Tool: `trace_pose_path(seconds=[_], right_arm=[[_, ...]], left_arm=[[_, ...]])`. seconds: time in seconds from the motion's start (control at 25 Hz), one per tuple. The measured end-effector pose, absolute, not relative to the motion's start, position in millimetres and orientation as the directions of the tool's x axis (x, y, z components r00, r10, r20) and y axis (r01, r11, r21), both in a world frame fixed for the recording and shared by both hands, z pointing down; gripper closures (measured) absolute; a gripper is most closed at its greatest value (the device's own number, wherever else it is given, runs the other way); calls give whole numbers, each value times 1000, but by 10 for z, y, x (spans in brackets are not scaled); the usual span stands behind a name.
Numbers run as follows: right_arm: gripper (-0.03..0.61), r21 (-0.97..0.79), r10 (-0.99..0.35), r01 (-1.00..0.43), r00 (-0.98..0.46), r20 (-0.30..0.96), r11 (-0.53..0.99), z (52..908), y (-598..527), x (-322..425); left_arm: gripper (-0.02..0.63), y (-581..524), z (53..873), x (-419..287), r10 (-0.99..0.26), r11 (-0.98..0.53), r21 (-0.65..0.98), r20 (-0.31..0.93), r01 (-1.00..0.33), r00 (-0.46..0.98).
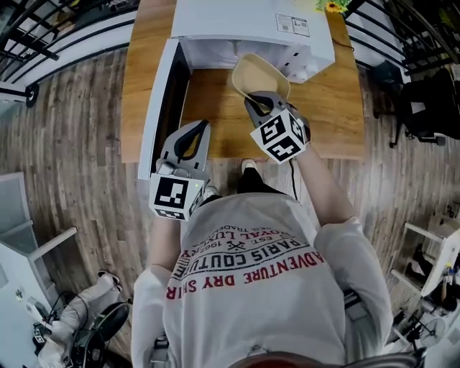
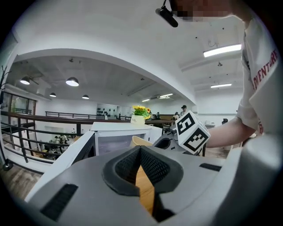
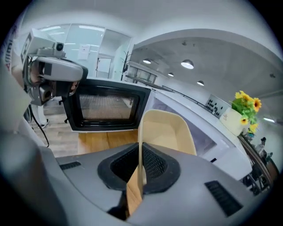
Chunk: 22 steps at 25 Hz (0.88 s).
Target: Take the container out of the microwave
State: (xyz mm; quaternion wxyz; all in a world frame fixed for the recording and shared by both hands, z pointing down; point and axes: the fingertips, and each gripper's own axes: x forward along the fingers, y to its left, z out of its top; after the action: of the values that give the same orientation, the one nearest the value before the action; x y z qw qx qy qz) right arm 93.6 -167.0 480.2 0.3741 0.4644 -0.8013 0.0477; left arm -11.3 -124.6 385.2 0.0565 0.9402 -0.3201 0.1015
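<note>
Behind right tongs [image 1: 261, 106], container [image 1: 259, 73] near edge

microwave [image 1: 244, 29] top cut off, label [image 1: 292, 25] unreadable

The container [image 1: 260, 77] is a cream plastic tub with rounded corners, totally empty. It's clear of the microwave [image 1: 244, 21], sitting just in front of the open cavity, with the right gripper [image 1: 262, 103] pinching its near wall. The microwave's white and boxy, and its door [image 1: 159, 108] is swung wide open on the left.
</note>
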Motion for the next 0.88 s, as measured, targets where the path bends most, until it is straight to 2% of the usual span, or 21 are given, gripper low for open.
trace_pose_path(seconds=[0.44, 0.88], right_arm=[[538, 192, -885, -931, -209, 416, 310, 3988, -1034, 1049], [541, 131, -980, -982, -114, 163, 136, 3381, -703, 1344]], left_arm=[[600, -961, 3597, -110, -508, -856, 2, 173, -516, 844], [600, -986, 3363, -90, -505, -862, -13, 134, -508, 853]])
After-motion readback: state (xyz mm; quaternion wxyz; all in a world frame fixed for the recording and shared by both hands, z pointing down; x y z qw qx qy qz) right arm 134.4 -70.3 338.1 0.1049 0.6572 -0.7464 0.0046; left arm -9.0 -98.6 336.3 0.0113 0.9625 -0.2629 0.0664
